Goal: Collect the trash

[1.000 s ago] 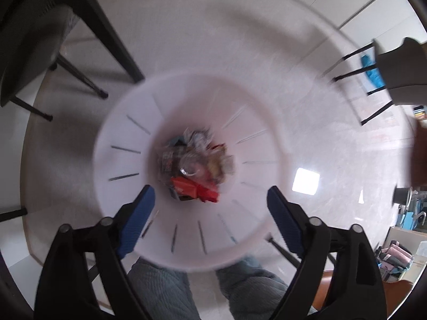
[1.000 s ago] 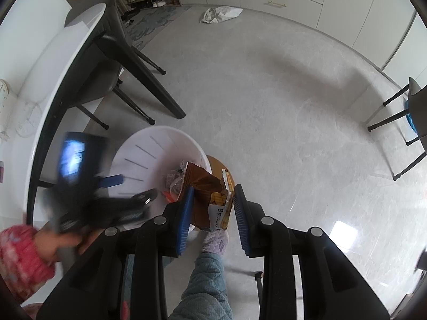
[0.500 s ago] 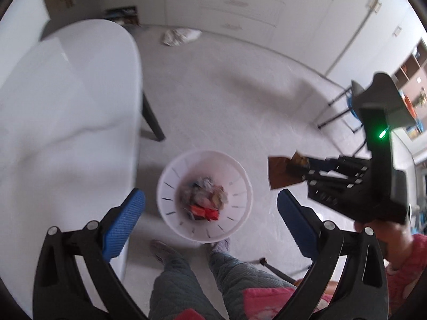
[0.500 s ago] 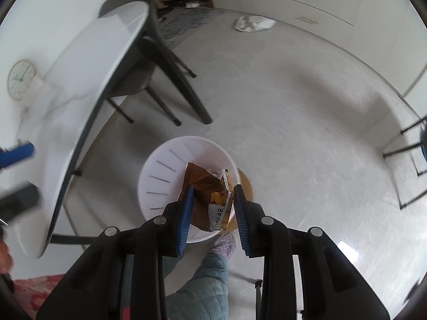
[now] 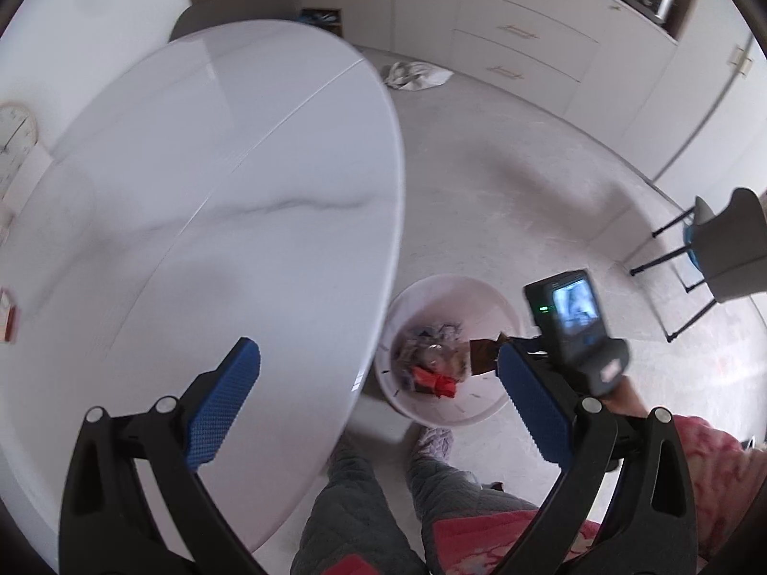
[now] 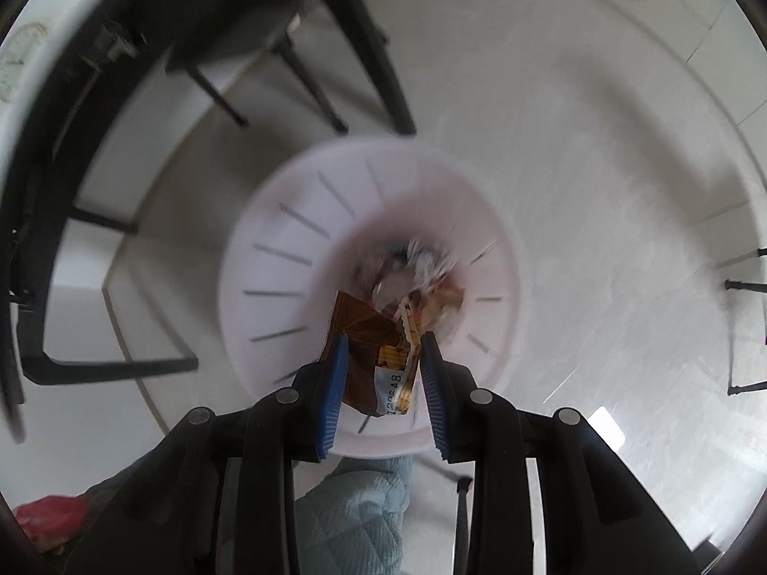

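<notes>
A white slotted trash bin (image 6: 268,287) stands on the floor with several crumpled wrappers (image 6: 422,273) at its bottom. My right gripper (image 6: 381,342) is shut on a brown and gold snack wrapper (image 6: 369,350) and holds it just above the bin's mouth. In the left wrist view the same bin (image 5: 484,297) sits beside the table edge, and the wrapper (image 5: 482,357) pokes out over it from the right gripper. My left gripper (image 5: 378,369) is open and empty, high above the white table (image 5: 215,201).
The oval white marble table has dark legs (image 6: 364,38) close behind the bin. A person's quilted trouser legs (image 5: 364,503) and slippered foot (image 5: 434,441) stand beside the bin. A dark chair (image 5: 728,249) stands at the right. White cabinets (image 5: 517,33) line the far wall, with a crumpled bag (image 5: 417,74) on the floor.
My left gripper has risen from over the bin to above the table, its jaws a little wider. My right gripper has carried the wrapper down over the bin's mouth.
</notes>
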A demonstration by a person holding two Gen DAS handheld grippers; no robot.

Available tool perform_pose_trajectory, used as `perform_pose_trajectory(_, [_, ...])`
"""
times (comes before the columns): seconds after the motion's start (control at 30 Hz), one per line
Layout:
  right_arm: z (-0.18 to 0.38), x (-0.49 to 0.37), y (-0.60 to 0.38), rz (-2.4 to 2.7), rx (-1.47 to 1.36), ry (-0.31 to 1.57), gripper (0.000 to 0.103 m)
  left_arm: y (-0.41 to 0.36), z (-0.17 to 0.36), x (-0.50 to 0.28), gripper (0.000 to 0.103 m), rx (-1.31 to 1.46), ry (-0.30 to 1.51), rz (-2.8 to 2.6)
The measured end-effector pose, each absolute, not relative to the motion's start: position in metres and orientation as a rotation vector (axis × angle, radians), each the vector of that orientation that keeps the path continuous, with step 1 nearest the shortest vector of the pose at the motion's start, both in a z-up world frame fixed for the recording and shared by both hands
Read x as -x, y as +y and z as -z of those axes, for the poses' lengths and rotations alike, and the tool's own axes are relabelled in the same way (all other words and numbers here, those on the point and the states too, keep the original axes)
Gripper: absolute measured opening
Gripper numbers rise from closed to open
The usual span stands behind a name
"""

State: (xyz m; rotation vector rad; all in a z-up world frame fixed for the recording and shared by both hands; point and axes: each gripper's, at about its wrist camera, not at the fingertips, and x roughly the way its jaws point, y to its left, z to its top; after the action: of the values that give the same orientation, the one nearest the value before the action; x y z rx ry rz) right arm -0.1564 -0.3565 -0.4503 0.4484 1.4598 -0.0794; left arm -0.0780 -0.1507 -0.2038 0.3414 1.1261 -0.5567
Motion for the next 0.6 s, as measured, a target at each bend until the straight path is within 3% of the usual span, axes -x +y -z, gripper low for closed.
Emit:
perform_pose_trajectory(0.07, [0.467,0.151,-0.349,0.079,-0.453,1.503,0.042,-0.145,0.207,0.073,0.095,-0.335,1.138,0.539])
perform_pose_trajectory(0.13, [0.477,0.151,-0.341,0.101,-0.437,1.528,0.073,-0.138,0.208,0.069,0.095,-0.327,1.144,0.524])
perform_pose_trajectory(0.37, [0.459,0.151,-0.334,0.138,-0.401,1.544,0.084,-0.120,0.204,0.055,0.095,-0.282,1.150,0.486])
perform_pose_trajectory(0.6, [0.361,0.141,-0.341,0.168,-0.408,1.419,0.095,-0.100,0.193,0.041,0.095,-0.221,1.117,0.453])
